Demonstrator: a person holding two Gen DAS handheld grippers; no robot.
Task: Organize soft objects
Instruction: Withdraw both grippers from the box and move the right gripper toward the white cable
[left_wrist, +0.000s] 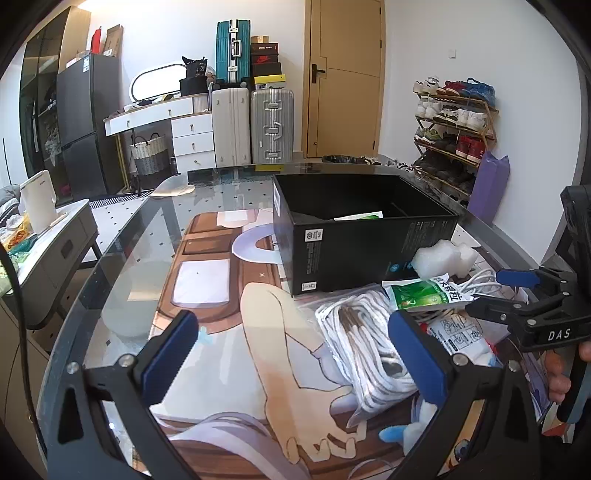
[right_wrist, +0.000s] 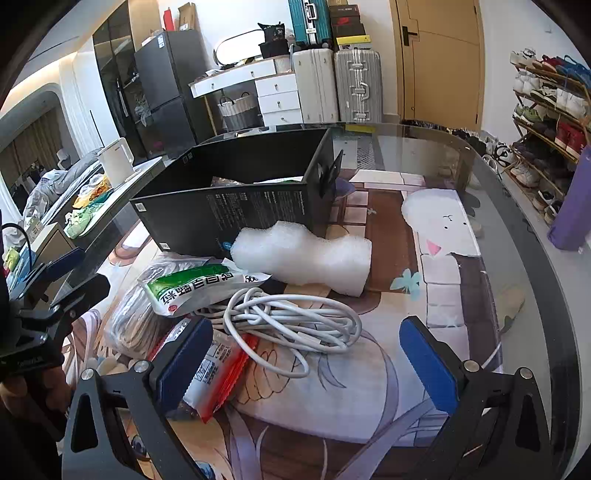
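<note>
right wrist view: the right gripper (right_wrist: 303, 362) hangs wide and empty, with the coiled white cable (right_wrist: 291, 321) lying between its jaws, long axis across them. the left gripper (left_wrist: 291, 358), also wide and empty, is nearer the bagged cable (left_wrist: 365, 354); the black box (right_wrist: 236, 199) sits just behind the pile.

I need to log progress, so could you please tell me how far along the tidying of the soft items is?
Early stage. Done: the black box already holds at least one green-and-white packet. In hand: nothing; the left gripper and right gripper both have open jaws. Left on the mat: white foam block, loose white cable, bagged cable, green packet, red packet.
</note>
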